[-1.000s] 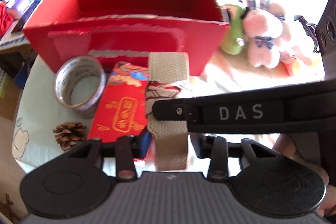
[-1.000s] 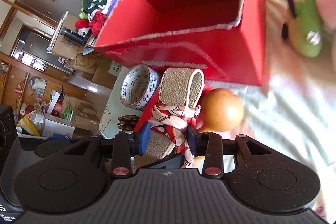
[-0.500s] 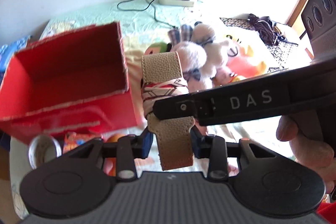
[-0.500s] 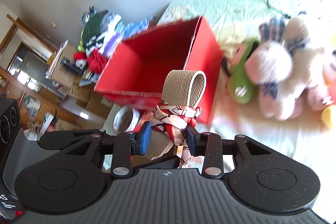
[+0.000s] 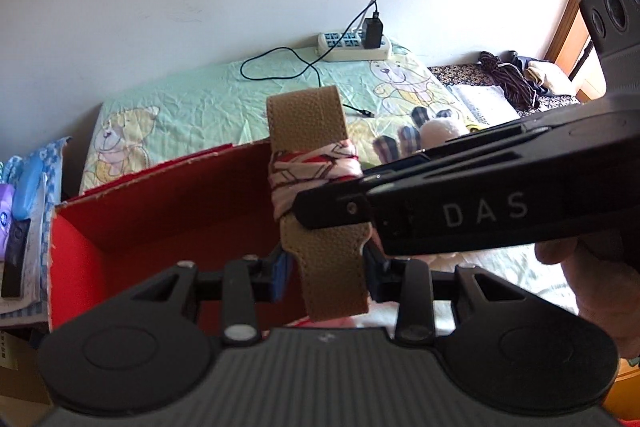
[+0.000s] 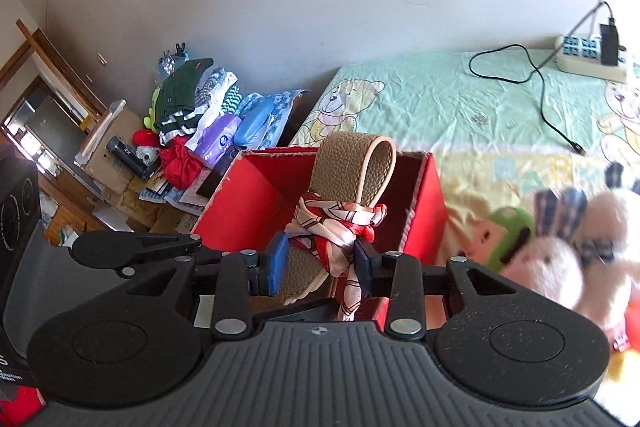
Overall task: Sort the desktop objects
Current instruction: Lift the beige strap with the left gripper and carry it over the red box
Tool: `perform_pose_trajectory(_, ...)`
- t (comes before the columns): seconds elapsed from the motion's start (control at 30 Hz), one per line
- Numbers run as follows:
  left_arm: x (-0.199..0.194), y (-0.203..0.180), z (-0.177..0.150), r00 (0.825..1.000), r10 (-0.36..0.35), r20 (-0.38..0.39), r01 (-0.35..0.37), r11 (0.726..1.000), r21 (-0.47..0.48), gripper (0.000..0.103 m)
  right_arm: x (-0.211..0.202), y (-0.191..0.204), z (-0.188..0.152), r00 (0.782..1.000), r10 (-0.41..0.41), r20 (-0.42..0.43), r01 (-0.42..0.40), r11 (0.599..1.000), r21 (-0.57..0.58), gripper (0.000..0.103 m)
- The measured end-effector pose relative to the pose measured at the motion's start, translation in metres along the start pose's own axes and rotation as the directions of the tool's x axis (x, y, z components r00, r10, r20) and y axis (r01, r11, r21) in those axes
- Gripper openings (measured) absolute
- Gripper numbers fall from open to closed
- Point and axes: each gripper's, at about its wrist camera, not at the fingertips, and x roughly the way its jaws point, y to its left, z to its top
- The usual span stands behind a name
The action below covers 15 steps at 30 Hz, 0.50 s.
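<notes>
Leather, tan and pebbled, formed the looped strap (image 5: 320,227) at the centre of both views, with a red-and-white patterned scarf (image 6: 340,227) knotted round its middle. In the right wrist view the right gripper (image 6: 318,269) had its blue-padded fingers (image 6: 278,265) pressed against the scarf knot and strap from both sides, holding it raised in front of the open red box (image 6: 434,195). In the left wrist view the left gripper (image 5: 326,269) bracketed the strap's lower end; its jaws stood narrow on either side, but whether they actually pinched the strap could not be told. The right tool's black arm, marked DAS, crossed in from 3 o'clock, with a hand (image 5: 600,279) behind it. Behind the strap, at 9 o'clock, lay the box's red interior. Past the box stretched a pale green bedsheet (image 5: 192,103) printed with teddy bears, and at 12 o'clock a white power strip (image 5: 354,47) with a black charger and cable. Plush toys (image 6: 560,247) lay at 3 o'clock in the right view, and folded clothes (image 6: 192,99) were piled at 10 o'clock.
</notes>
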Motion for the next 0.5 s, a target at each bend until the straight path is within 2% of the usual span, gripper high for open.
perform_pose_trajectory(0.23,0.039,0.07,-0.003,0.99,-0.063,-0.126,0.058,0.998,-0.038,0.039,0.068,0.019,0.03,0.985,-0.062,-0.162,0.057,0.998,-0.034,0.034)
perform_pose_trajectory(0.37,0.064,0.099,-0.007,0.974,-0.119,-0.194,0.104,0.991,-0.085,0.039,0.104,0.016,0.035,0.964,-0.091,-0.248,0.092,0.996,-0.008,0.034)
perform_pose_trajectory(0.5,0.094,0.119,-0.012,0.949,-0.164,-0.269,0.136,0.983,-0.122,0.039,0.135,0.012,0.035,0.935,-0.122,-0.333,0.135,0.991,0.016,0.033)
